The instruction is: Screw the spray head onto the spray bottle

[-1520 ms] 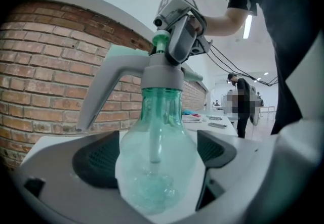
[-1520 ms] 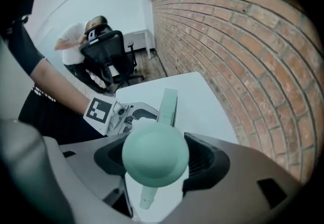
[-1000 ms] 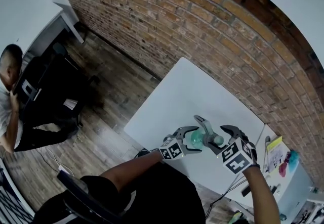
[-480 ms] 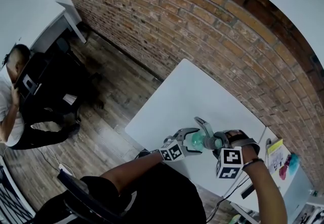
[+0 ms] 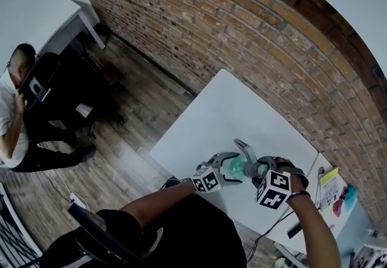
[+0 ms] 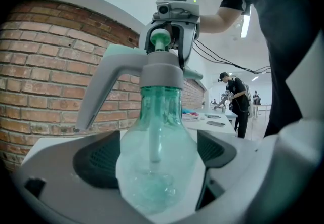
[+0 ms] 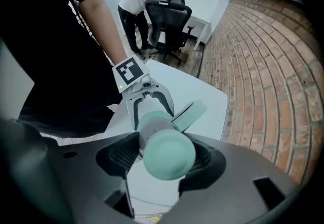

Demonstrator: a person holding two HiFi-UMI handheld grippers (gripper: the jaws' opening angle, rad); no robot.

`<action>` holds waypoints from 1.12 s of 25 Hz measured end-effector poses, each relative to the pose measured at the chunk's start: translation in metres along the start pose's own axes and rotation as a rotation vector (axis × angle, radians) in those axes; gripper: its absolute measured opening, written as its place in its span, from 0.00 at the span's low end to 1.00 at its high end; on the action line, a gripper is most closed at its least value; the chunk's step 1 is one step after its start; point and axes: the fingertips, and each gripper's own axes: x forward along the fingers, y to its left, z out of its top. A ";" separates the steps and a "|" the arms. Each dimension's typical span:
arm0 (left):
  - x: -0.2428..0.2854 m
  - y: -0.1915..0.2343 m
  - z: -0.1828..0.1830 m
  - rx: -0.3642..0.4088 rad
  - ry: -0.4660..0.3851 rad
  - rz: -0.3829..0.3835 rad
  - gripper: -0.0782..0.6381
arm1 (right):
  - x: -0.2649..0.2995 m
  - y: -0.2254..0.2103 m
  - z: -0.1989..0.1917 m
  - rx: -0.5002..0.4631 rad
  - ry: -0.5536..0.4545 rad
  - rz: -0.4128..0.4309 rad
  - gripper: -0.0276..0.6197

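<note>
My left gripper [image 5: 226, 167] is shut on a clear green spray bottle [image 5: 235, 167], holding it upright over the white table's near edge. In the left gripper view the bottle [image 6: 154, 167] fills the gap between the pads. A grey spray head [image 6: 152, 74] with a long trigger and a green top knob sits on its neck. My right gripper [image 5: 261, 170] comes down from above. Its jaws have just been closing and stand either side of the spray head's knob [image 7: 169, 154], close to it but open. The left gripper [image 7: 151, 102] shows beneath.
The white table [image 5: 230, 112] runs along a brick wall [image 5: 260, 31]. A second table [image 5: 338, 197] with small coloured items stands at the right. A person [image 5: 13, 109] bends over a black office chair on the wood floor at far left.
My right gripper has rolled and sunk from beside the spray head to over its top, its marker cube shifting left. The left gripper and bottle have stayed still.
</note>
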 end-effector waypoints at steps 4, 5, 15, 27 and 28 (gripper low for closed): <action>-0.001 0.000 0.000 0.002 0.009 0.009 0.76 | 0.000 -0.004 0.001 0.213 -0.035 -0.018 0.44; 0.000 0.000 0.000 0.000 0.011 0.013 0.76 | 0.000 -0.005 0.000 0.266 -0.050 -0.020 0.44; 0.007 0.001 0.010 0.032 0.004 0.010 0.76 | -0.001 -0.011 0.006 0.529 -0.126 -0.017 0.44; 0.007 0.002 0.011 0.024 0.001 -0.007 0.76 | -0.044 -0.018 0.017 0.117 -0.170 -0.094 0.44; 0.007 0.002 0.011 0.024 0.001 -0.007 0.76 | -0.049 -0.018 0.019 0.043 -0.182 -0.100 0.44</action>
